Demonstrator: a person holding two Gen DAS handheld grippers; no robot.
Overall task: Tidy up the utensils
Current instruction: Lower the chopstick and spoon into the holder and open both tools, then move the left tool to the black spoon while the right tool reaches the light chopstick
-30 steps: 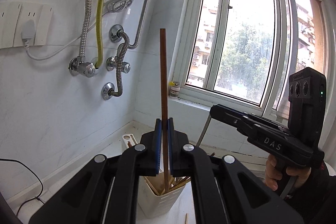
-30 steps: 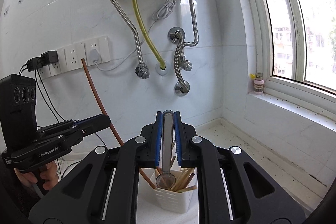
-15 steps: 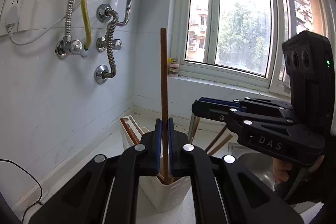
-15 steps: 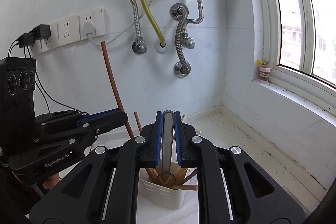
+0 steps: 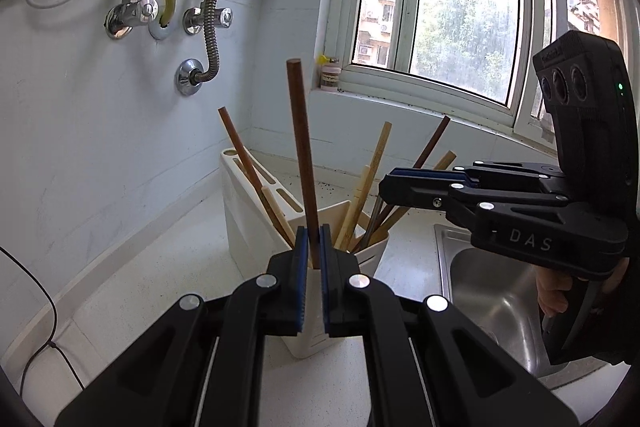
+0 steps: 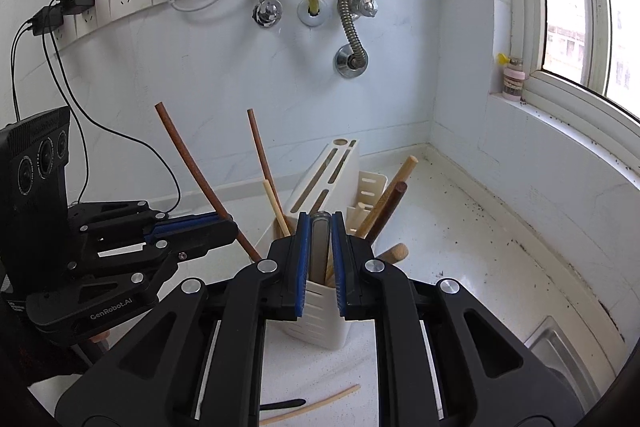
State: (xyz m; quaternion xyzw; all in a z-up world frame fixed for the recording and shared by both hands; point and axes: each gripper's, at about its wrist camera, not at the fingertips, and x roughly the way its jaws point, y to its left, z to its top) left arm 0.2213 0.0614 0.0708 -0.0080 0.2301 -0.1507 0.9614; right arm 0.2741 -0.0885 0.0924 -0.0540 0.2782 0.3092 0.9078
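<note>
I am holding a dark chopstick (image 5: 301, 147) upright in my left gripper (image 5: 313, 259), fingers pinched on its lower part, so it is dropping straight into the white holder (image 5: 260, 227) on the table (image 5: 168, 267). My right gripper (image 6: 320, 247) is clamping a flat steel handle (image 6: 320, 243) over the same holder, its bowl end hidden. Pale and dark chopsticks are leaning out of the holder; one pale stick (image 6: 316, 405) is lying loose on the table.

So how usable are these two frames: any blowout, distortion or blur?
Left wrist view: window is bright, partly washed out; fisheye bends its frame; the dark chopstick stays sharp. Right wrist view: evenly lit, window edge blown out, white holder crisp, corners vignetted.
</note>
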